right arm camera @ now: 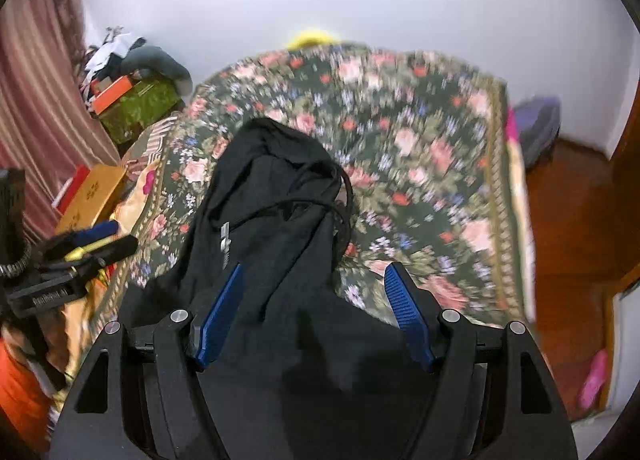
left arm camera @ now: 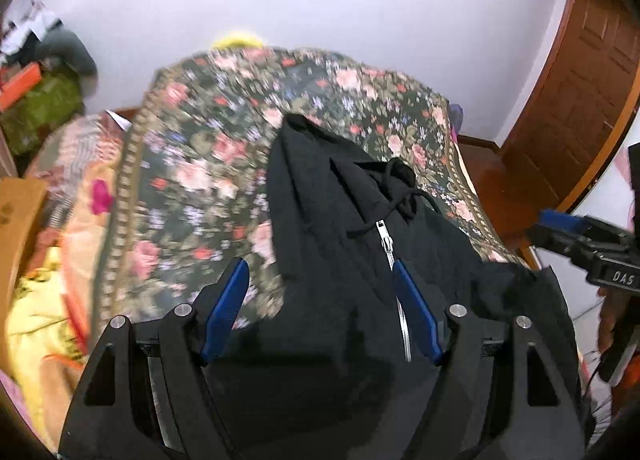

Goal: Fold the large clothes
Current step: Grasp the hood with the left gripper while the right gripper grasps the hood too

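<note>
So there's one black zip-up hoodie of soft fabric lying on the bed, on top of a dark floral bedspread with pink roses. Its long axis runs from the near edge of the bed away toward the white back wall, hood end pointing at the wall and the body end closest to both cameras. One silver zipper runs up the front along that same line, and a black drawstring loops around near the hood. The left gripper hangs over the near part of the hoodie with its two blue pads spread wide, nothing pinched between them, just fabric below. The right gripper is the same deal, two blue fingers apart over the black cloth, not clamping anything. Both views are motion-blurred, mostly on the bedspread. One brown wooden door stands off to the right, and one orange box sits on a green box in the left corner.
</note>
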Demonstrator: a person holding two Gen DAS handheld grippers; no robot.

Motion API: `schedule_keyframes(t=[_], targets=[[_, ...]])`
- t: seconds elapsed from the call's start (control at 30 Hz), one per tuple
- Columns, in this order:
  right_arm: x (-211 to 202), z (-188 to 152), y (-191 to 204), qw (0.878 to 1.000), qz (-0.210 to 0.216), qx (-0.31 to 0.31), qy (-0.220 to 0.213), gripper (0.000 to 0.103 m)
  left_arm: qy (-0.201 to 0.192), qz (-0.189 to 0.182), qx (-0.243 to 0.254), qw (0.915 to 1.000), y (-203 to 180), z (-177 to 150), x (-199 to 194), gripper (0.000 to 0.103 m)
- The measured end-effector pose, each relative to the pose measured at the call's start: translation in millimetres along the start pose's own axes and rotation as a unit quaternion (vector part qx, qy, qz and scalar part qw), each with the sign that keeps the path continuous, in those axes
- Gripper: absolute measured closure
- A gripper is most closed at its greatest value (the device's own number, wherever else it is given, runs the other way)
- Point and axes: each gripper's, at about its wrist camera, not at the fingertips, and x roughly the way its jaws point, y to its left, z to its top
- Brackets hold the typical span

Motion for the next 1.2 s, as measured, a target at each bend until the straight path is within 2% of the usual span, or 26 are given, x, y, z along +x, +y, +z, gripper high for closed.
schedule_keyframes(t=[0.13,0.2,0.27,0.33,0.43,0.53,0.57,0.6,0.63,0.67,0.7,0.77,1.03,1.2], targets=[[42,20,-24,0.997,0.031,0.067,0.033,0.034,0.017,-0.008,-0.010,0.9998,1,14,44,0.031],[65,31,-37,0.991,0.055,0.115,0.048,0.034,0.019,-0.035,-0.030,0.9988,6,20,62,0.034],[82,40,-45,0.986,0.061,0.146,0.054,0.035,0.022,-0.049,-0.055,0.9970,13,25,74,0.040],[99,48,-48,0.982,0.067,0.168,0.057,0.036,0.030,-0.046,-0.070,0.9960,21,29,88,0.044],[117,54,-51,0.976,0.075,0.194,0.062,0.039,0.052,-0.039,-0.084,0.9943,32,30,111,0.057],[143,54,-47,0.971,0.087,0.204,0.093,0.055,0.059,-0.043,-0.094,0.9929,36,28,125,0.059],[149,53,-44,0.969,0.097,0.205,0.103,0.064,0.056,-0.036,-0.091,0.9936,35,28,127,0.064],[151,50,-42,0.967,0.102,0.208,0.104,0.068,0.055,-0.026,-0.084,0.9946,33,28,127,0.067],[148,49,-40,0.969,0.096,0.206,0.094,0.069,0.054,-0.021,-0.078,0.9953,31,28,127,0.074],[147,49,-39,0.971,0.096,0.202,0.090,0.076,0.051,-0.007,-0.064,0.9966,27,29,125,0.083],[142,49,-37,0.972,0.097,0.194,0.087,0.081,0.049,0.005,-0.052,0.9974,24,30,123,0.085],[131,50,-34,0.975,0.098,0.182,0.080,0.085,0.050,0.022,-0.037,0.9978,18,31,115,0.089],[36,35,4,0.990,0.106,0.087,0.036,0.088,0.012,0.021,0.013,0.9996,-5,24,39,0.092],[-35,-4,26,0.993,0.115,0.027,0.003,0.090,-0.004,0.004,0.049,0.9988,-27,0,-27,0.094]])
